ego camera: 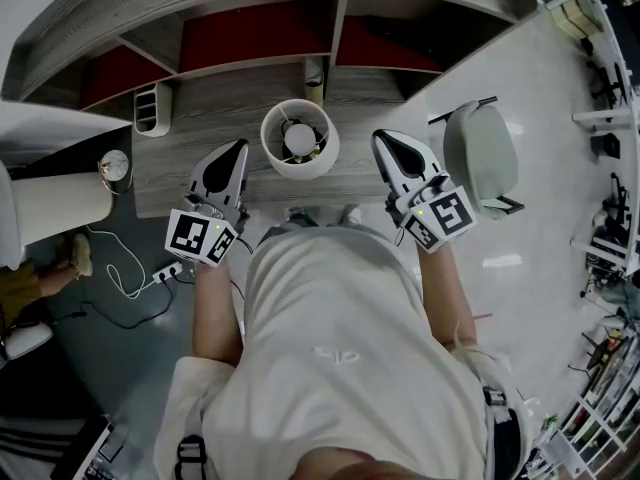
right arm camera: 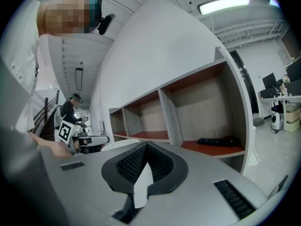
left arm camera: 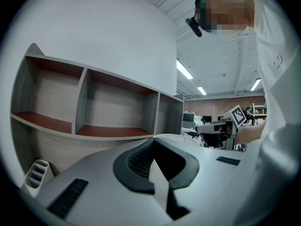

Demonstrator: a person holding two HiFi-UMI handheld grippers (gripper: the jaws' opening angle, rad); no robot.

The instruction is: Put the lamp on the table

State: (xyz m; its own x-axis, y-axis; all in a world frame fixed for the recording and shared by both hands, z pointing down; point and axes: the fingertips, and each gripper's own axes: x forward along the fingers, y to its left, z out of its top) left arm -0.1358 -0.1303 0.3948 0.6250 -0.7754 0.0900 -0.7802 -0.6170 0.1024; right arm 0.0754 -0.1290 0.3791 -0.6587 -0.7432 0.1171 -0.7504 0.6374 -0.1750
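I see the lamp [ego camera: 299,138] standing on the grey wood-grain table [ego camera: 215,108]. Its round white shade is open at the top with a pale bulb inside, and the base is hidden beneath it. It sits between my two tools, apart from both. The left gripper [ego camera: 238,150] and right gripper [ego camera: 381,140] each have their ribbed black pads pressed together on nothing. Behind, the curved shelf [ego camera: 340,18] has red-brown floors. A long dark object [right arm camera: 216,141] lies in one bay, too dim to identify.

The shade of the lamp [ego camera: 299,138] hides its base; the dark object [right arm camera: 216,141] on the shelf [right arm camera: 211,149] is unidentifiable.
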